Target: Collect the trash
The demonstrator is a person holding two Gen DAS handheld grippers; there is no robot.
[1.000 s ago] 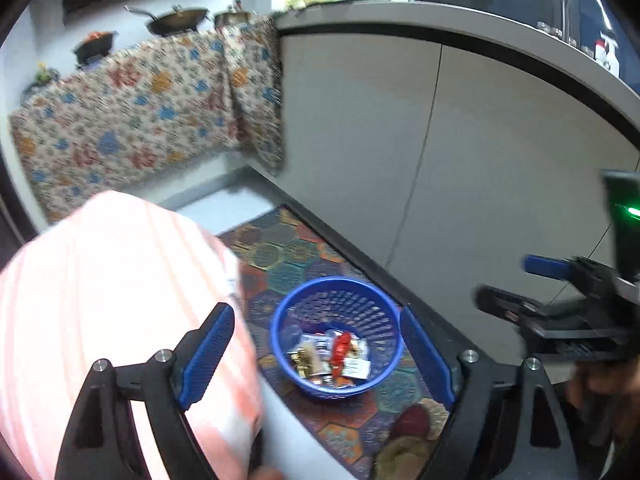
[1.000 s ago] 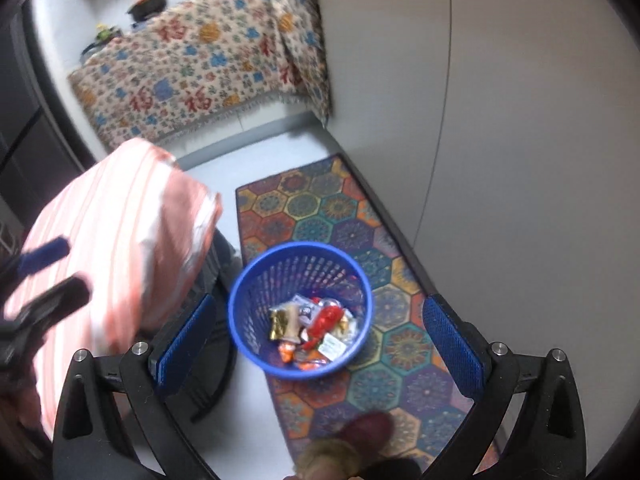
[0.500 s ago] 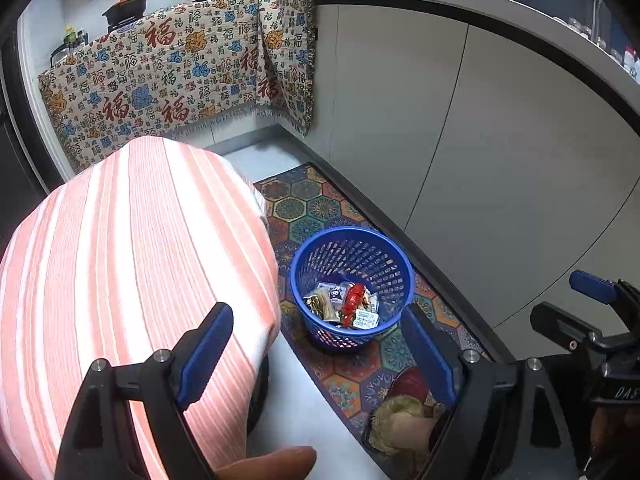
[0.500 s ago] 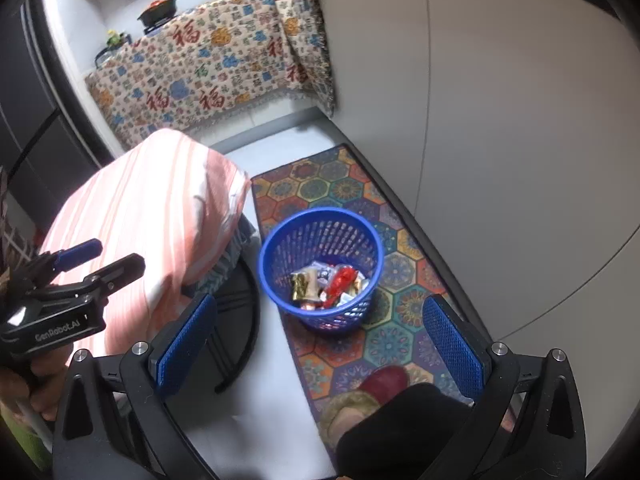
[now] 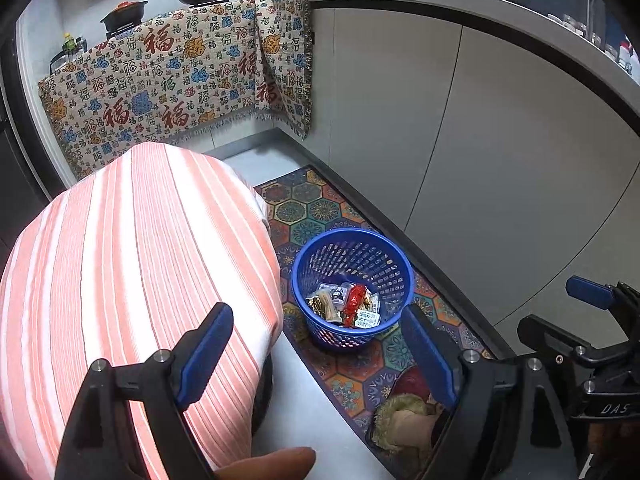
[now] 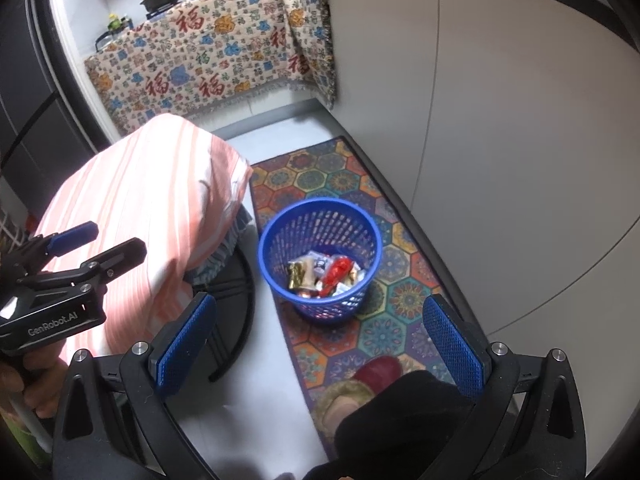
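Nearest, the left gripper [image 5: 316,348] and the right gripper [image 6: 320,340] are held spread wide with nothing between their blue pads. Just beyond, a blue basket [image 5: 394,268] is set on a patterned mat [image 5: 308,208], with wrappers [image 5: 346,306] heaped inside. A striped-cloth-covered table [image 5: 132,264] is seen beside it, well before the draped counter [image 5: 168,76].

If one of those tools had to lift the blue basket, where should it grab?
Probably the rim of the blue basket, coming down from above: the basket stands upright and open-topped, and its thin wall would fit between the open fingers, one inside, one outside. The body looks too wide.
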